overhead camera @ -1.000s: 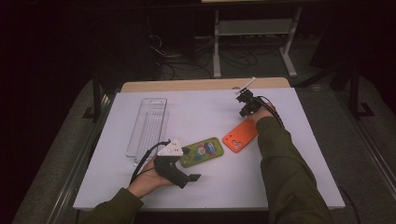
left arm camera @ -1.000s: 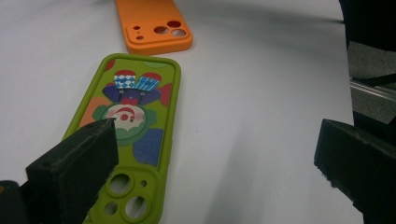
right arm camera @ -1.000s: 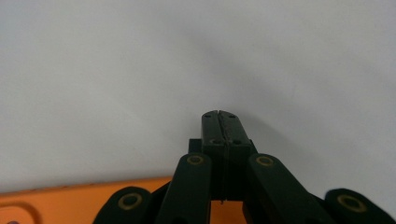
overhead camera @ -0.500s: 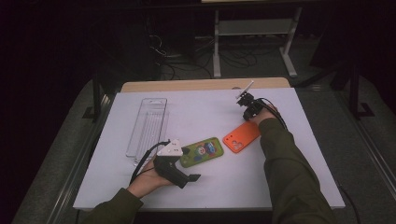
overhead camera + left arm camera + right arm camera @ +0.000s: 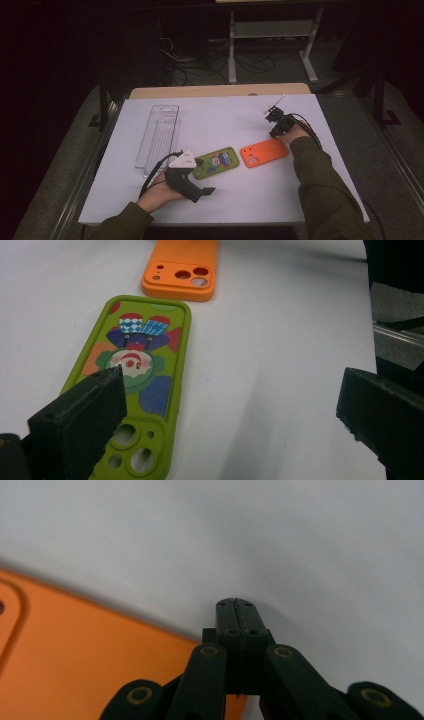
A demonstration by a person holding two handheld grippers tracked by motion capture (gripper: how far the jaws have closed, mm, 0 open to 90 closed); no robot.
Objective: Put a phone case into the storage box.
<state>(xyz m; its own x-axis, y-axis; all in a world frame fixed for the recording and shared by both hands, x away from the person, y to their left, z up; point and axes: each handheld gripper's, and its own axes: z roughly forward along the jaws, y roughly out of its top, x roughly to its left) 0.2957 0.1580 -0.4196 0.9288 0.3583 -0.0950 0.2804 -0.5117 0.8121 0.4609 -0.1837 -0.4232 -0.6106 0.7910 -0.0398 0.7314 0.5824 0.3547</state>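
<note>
A green phone case with a cartoon print lies flat on the white table top, and an orange phone case lies just right of it. My left gripper rests at the green case's near-left end, open. In the left gripper view the wide-apart jaws frame the green case, with the orange case beyond. My right gripper hangs just past the orange case's far right corner. It is shut on nothing, its tips low over the bare table beside the orange case.
A long clear plastic tray lies at the left of the table. A wooden edge runs along the table's far side, with a metal shelf frame and cables on the dark floor behind.
My right gripper has moved right and a little nearer, shut all along. The orange case now lies turned slightly and a bit farther right. The left gripper has stayed put.
</note>
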